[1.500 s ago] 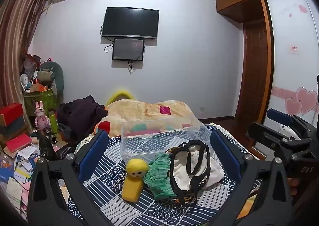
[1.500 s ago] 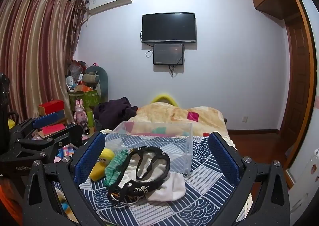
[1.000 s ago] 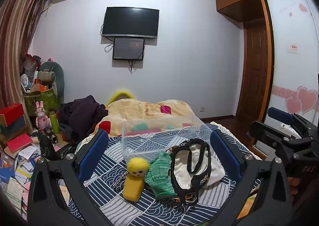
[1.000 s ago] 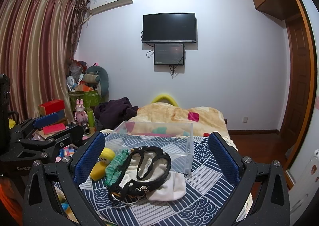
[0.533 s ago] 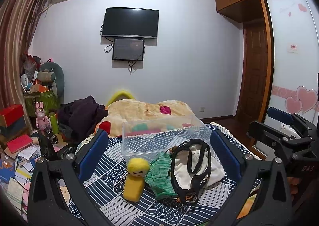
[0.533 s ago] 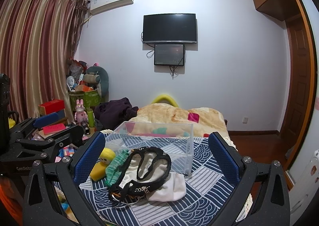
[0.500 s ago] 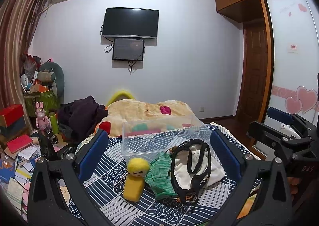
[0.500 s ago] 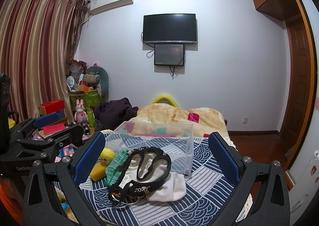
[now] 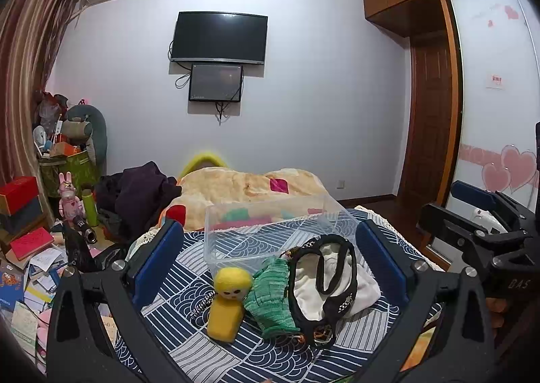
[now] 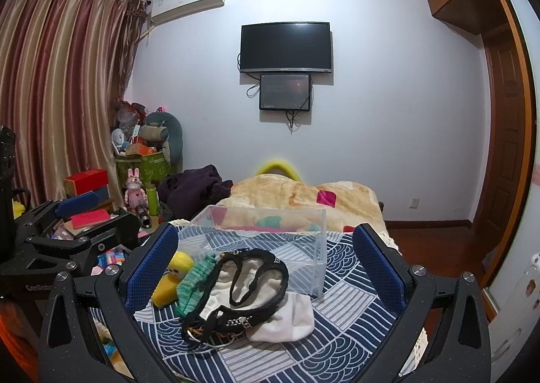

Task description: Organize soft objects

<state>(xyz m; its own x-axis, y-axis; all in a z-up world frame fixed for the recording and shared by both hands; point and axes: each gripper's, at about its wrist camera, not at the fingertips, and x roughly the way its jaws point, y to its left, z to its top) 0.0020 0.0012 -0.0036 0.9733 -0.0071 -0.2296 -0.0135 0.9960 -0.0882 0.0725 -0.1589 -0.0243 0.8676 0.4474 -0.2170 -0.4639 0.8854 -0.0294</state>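
A clear plastic box [image 9: 270, 234] [image 10: 270, 238] stands empty on the blue patterned cloth. In front of it lie a yellow felt doll [image 9: 227, 303] [image 10: 170, 278], a green knitted piece [image 9: 271, 295] [image 10: 194, 285], a black harness [image 9: 324, 285] [image 10: 243, 288] and a white cloth [image 9: 361, 288] [image 10: 287, 319] under it. My left gripper [image 9: 266, 265] is open and empty, hovering before the pile. My right gripper [image 10: 265, 268] is open and empty, framing the pile and box. Each gripper shows at the side of the other's view.
A beige blanket [image 9: 243, 190] lies behind the box. Dark clothes [image 9: 141, 194] are heaped at the left. Books, boxes and toys [image 9: 30, 248] clutter the left side. A wooden door [image 9: 428, 119] and wardrobe stand at the right.
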